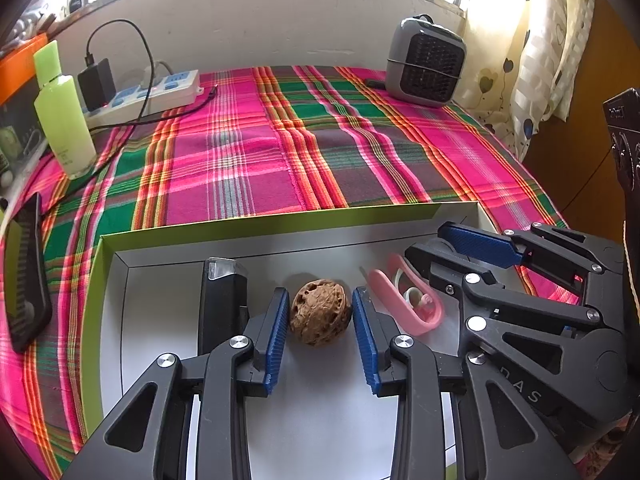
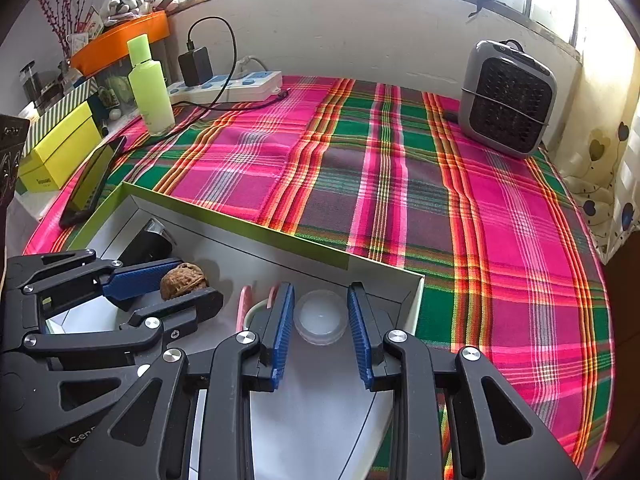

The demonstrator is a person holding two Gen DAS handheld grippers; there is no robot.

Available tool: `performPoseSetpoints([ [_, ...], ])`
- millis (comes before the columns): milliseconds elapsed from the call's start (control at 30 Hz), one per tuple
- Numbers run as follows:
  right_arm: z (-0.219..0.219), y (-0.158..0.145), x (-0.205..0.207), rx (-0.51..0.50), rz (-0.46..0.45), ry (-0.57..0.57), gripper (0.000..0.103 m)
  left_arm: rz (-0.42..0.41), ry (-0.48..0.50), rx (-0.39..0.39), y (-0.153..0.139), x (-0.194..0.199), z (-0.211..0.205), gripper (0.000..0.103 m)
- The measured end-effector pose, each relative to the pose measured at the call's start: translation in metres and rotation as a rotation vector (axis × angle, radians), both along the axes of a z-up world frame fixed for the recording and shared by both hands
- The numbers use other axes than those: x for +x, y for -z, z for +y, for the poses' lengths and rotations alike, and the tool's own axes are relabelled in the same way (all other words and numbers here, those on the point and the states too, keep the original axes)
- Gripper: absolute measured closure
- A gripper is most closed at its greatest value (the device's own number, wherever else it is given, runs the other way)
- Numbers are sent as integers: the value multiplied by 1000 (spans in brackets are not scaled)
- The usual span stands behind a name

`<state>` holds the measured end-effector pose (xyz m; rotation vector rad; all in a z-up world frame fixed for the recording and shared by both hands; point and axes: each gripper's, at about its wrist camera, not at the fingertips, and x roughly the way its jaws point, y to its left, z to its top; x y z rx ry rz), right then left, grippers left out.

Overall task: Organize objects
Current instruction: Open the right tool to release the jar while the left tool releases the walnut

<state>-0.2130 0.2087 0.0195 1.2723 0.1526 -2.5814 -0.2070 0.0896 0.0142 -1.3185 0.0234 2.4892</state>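
A walnut (image 1: 320,312) lies on the pale floor of a shallow green-rimmed box (image 1: 256,227), between the blue pads of the left gripper (image 1: 320,332); slim gaps show on both sides, so the jaws stand released around it. Just left of it stands a black block with a clear cap (image 1: 222,300); to its right lies a pink clip-like tool (image 1: 416,300). Near the box's right corner, the right gripper (image 2: 322,334) brackets a small clear round lid (image 2: 320,318), pads apart from its rim, unclenched. Partial letters "Gen" (image 2: 82,437) show on the left gripper's body. Beyond lie a plaid cloth (image 2: 400,160), green bottle (image 2: 150,88), power strip (image 2: 228,84) and grey fan heater (image 2: 508,100).
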Motion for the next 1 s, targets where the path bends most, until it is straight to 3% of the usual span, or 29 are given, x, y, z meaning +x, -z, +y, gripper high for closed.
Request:
performPoseSetpoints([
  [300, 3, -2, 3, -14, 3, 23, 74, 13, -5, -15, -2, 3, 0, 65],
  [467, 7, -6, 9, -27, 14, 37, 68, 36, -20, -35, -7, 9, -3, 61],
  [700, 12, -13, 21, -54, 30, 48, 61, 53, -50, -24, -17, 20, -12, 57],
  [1000, 11, -24, 42, -64, 64, 53, 61, 74, -67, -7, -28, 38, -17, 56],
])
